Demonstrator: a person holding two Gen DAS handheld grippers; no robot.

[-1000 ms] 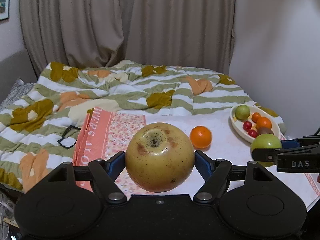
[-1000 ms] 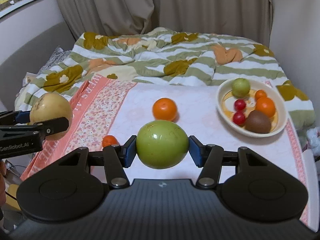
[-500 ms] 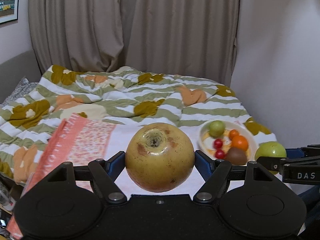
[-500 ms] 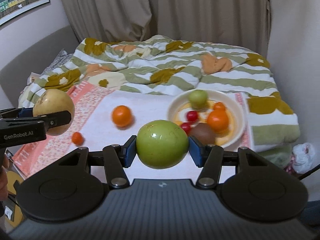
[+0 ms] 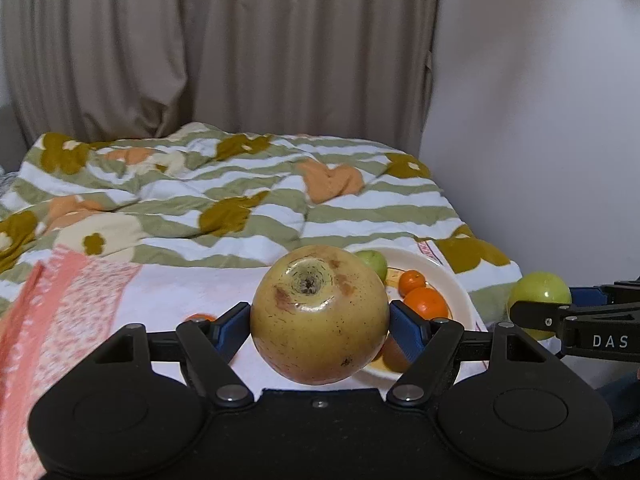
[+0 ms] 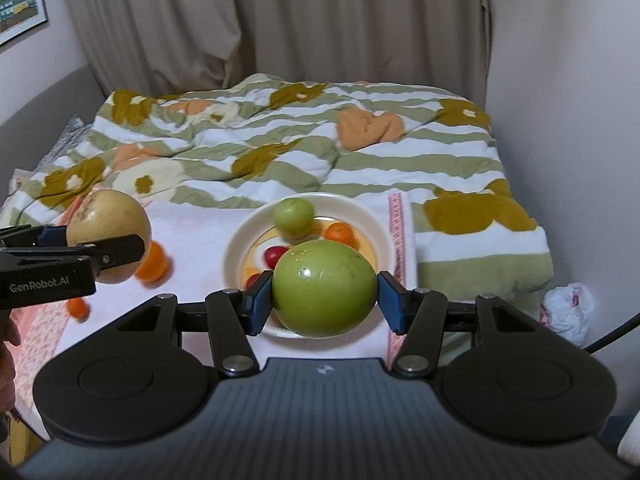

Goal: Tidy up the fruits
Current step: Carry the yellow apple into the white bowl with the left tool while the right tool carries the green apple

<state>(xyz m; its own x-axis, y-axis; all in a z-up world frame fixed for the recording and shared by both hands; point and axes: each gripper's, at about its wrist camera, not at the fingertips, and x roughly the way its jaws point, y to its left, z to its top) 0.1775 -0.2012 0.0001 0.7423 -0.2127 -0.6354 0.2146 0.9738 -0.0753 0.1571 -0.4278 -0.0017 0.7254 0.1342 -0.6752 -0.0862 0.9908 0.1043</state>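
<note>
Green apple [image 6: 324,289] between right tongs [image 6: 324,300], above plate [image 6: 376,220]

My left wrist camera sits just behind the left gripper [image 5: 320,316] and looks forward along its fingers, close on the yellow apple [image 5: 320,314], with the plate [image 5: 452,284] just beyond to the right. My right wrist camera sits likewise behind the right gripper [image 6: 325,290], tilted down onto the plate [image 6: 372,216] past the green apple [image 6: 325,289]. Both views share the plate, the striped quilt [image 5: 240,200] and the curtain [image 5: 240,48] ahead; each shows the other gripper at its edge.
</note>
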